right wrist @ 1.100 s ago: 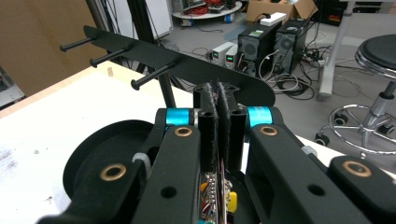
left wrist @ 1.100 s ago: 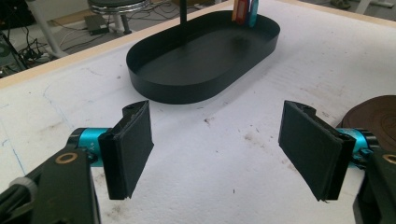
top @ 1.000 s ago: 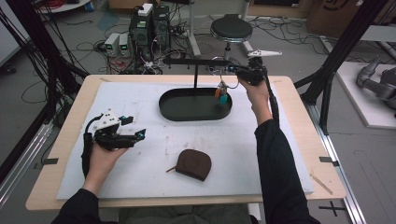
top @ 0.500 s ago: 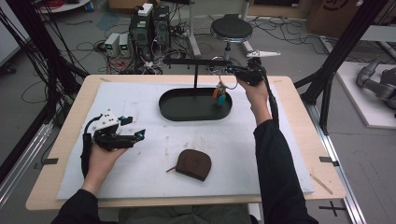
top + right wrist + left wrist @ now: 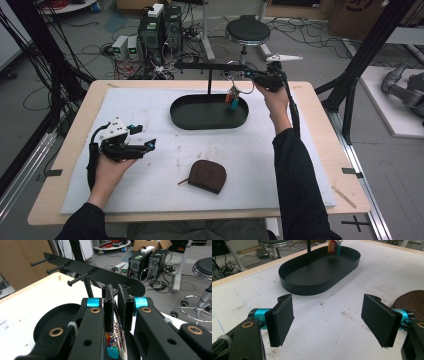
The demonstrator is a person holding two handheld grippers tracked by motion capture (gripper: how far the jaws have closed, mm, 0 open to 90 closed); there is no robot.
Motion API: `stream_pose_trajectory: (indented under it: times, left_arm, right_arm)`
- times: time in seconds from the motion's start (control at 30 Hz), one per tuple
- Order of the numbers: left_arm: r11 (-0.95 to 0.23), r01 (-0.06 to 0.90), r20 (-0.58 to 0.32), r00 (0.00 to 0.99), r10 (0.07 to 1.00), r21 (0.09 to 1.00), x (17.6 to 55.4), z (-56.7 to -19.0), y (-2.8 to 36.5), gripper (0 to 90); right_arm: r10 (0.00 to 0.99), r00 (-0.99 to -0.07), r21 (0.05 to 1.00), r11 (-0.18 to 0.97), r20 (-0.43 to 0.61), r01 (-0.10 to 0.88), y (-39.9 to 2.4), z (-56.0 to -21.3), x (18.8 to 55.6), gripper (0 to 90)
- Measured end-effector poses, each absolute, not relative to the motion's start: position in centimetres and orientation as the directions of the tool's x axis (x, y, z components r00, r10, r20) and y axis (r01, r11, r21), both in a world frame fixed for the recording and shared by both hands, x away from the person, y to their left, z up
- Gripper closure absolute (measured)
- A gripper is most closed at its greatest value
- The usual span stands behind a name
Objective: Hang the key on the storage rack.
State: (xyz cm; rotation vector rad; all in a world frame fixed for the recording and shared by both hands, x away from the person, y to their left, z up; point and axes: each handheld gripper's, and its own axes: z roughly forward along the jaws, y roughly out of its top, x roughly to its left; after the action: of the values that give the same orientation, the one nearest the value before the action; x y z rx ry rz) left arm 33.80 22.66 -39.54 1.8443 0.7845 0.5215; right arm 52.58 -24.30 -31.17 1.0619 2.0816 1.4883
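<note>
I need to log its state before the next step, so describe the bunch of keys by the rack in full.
The bunch of keys hangs from a thin metal ring, with orange, red and teal plastic tags dangling below it over the right end of the black oval tray. The right tool has just been easing its pads apart; the ring is between them, beside the end of the black peg rack. Whether the ring is already on a peg cannot be told. The tags seem to hang clear of the tray floor.
</note>
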Motion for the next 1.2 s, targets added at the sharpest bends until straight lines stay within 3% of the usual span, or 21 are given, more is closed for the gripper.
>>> stream_pose_trajectory:
  times: [0.27, 0.47, 0.67, 0.93, 1.2]
  left_arm:
    - [-0.269, 0.280, -0.001, 0.694, 0.720, 0.921, 33.8, -39.6, 22.7, 25.9]
    - [-0.263, 0.280, -0.004, 0.692, 0.722, 0.923, 33.9, -39.6, 22.8, 25.9]
    - [-0.273, 0.281, 0.002, 0.693, 0.721, 0.920, 34.2, -39.7, 22.8, 25.9]
    - [-0.240, 0.290, -0.020, 0.674, 0.739, 0.926, 34.1, -39.4, 23.2, 25.8]
    - [-0.239, 0.298, -0.017, 0.658, 0.753, 0.924, 33.9, -39.5, 23.6, 25.3]
  right_arm:
    - [0.761, -0.642, 0.920, 0.183, 0.091, 0.347, -24.5, -30.8, 52.2, 77.4]
    - [0.776, -0.630, 0.912, 0.248, 0.014, 0.325, -25.0, -30.0, 50.6, 58.5]
    - [0.776, -0.630, 0.910, 0.250, 0.015, 0.330, -26.7, -28.9, 48.2, 46.5]
    - [0.773, -0.634, 0.932, 0.228, 0.003, 0.283, -29.3, -28.2, 44.4, 41.4]
    - [0.767, -0.641, 0.939, 0.202, 0.025, 0.277, -31.5, -30.3, 39.7, 37.7]
